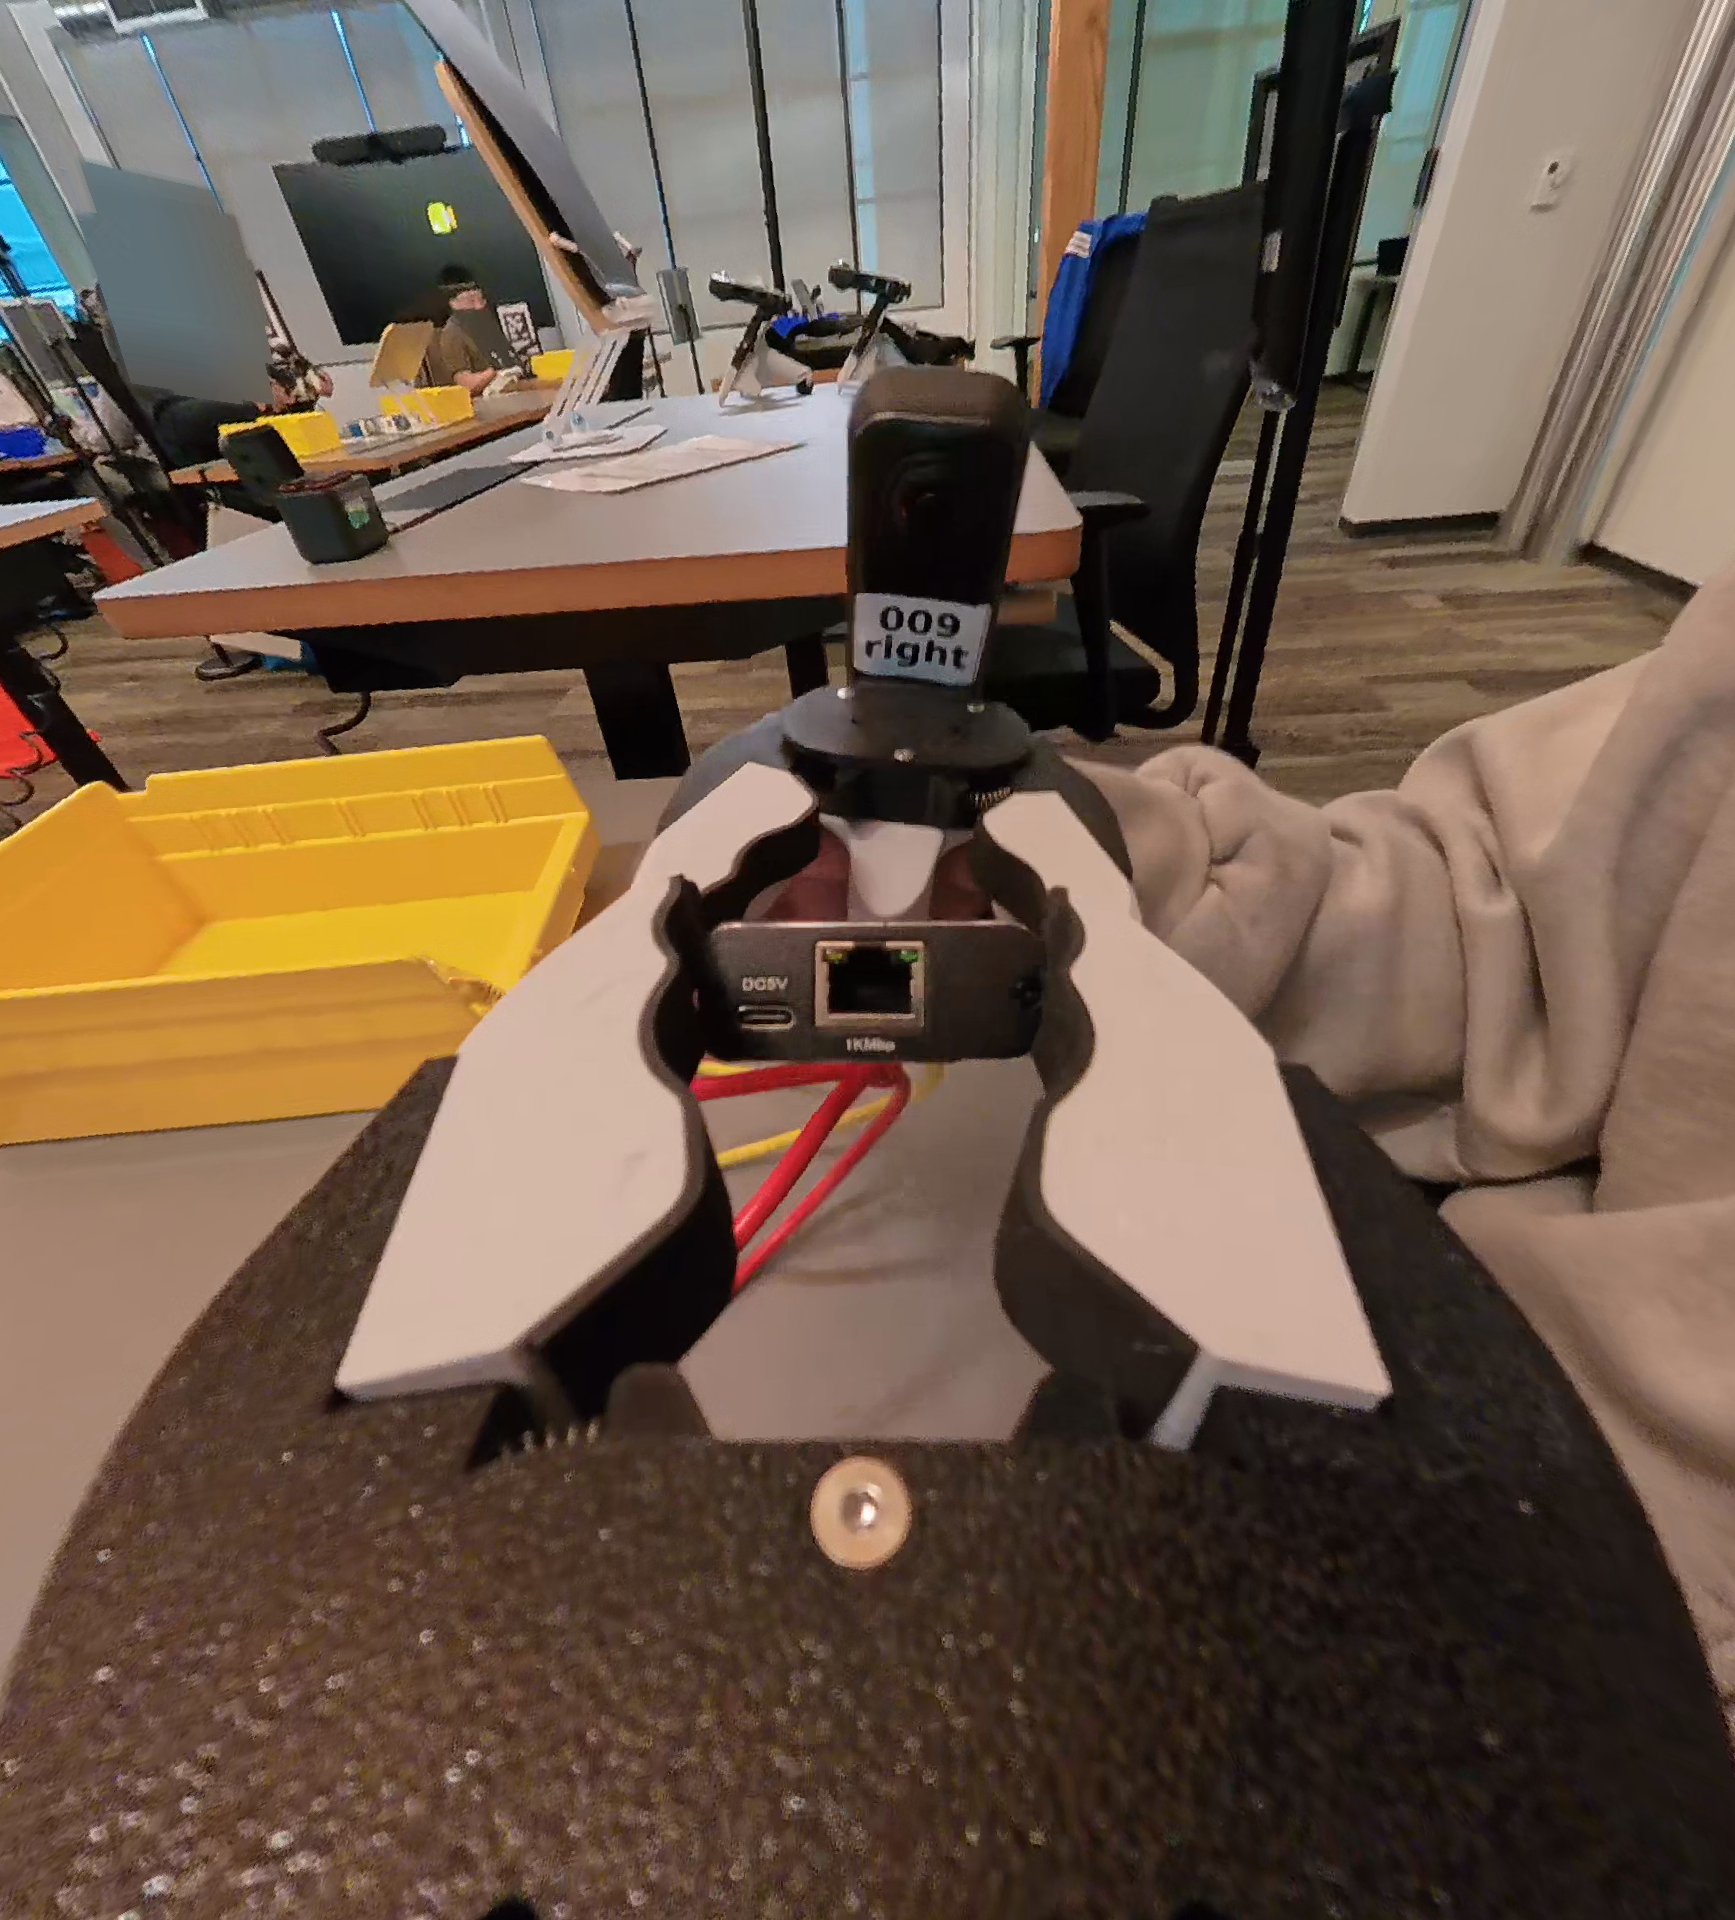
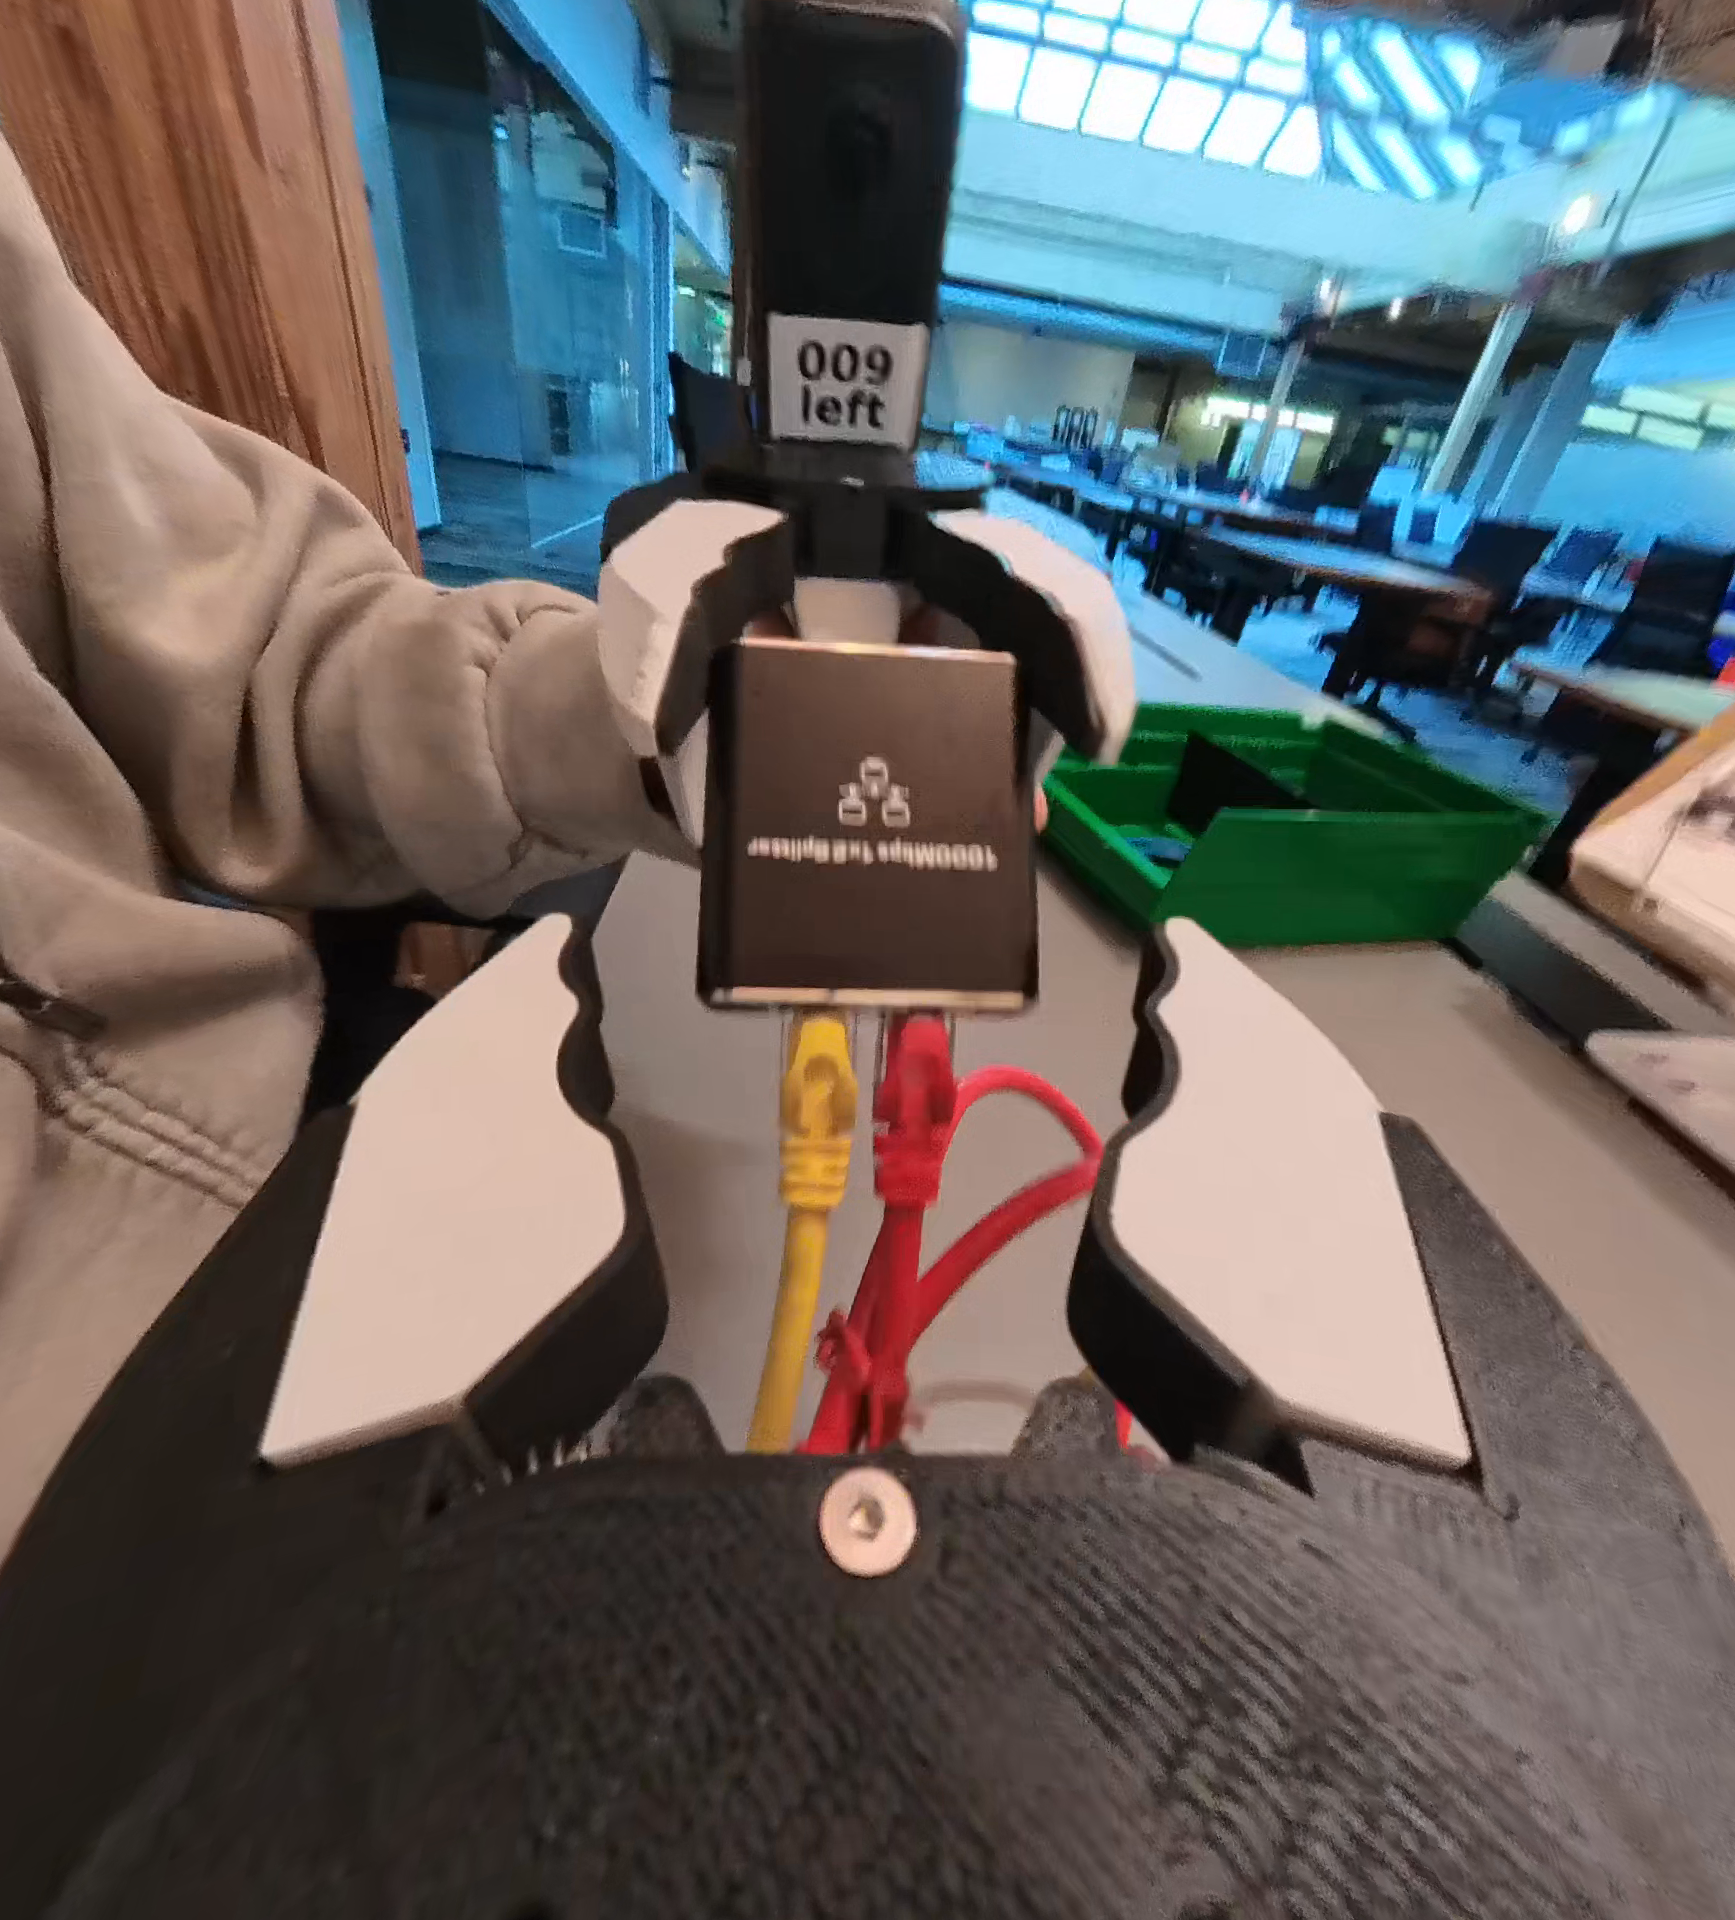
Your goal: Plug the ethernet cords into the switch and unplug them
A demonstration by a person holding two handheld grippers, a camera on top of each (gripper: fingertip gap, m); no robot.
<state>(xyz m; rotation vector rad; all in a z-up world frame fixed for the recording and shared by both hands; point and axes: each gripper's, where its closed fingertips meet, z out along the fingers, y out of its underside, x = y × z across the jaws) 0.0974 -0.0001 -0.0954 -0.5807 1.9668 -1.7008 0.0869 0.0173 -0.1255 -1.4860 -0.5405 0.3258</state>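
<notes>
A small black ethernet switch [image 1: 868, 992] is held in the air above the table by my left gripper [image 1: 868, 987], which is shut on its sides at the end with a single empty port. In the right wrist view the switch [image 2: 868, 821] shows its top, with my left gripper [image 2: 868, 665] clamped on its far end. A yellow plug [image 2: 819, 1101] and a red plug [image 2: 913, 1112] sit in the near face. My right gripper [image 2: 868, 935] is open, its fingers on either side of that end, touching nothing. The red cable [image 1: 811, 1153] hangs below the switch.
A yellow bin [image 1: 219, 956] stands on the grey table [image 1: 115, 1299] to the left. A green bin [image 2: 1289, 842] stands beyond the switch to the right, with papers on a board [image 2: 1694, 862] farther right. The person's grey sleeves [image 1: 1362, 935] are close by. Only a small space, under 4 cm, lies between the two pairs of fingers.
</notes>
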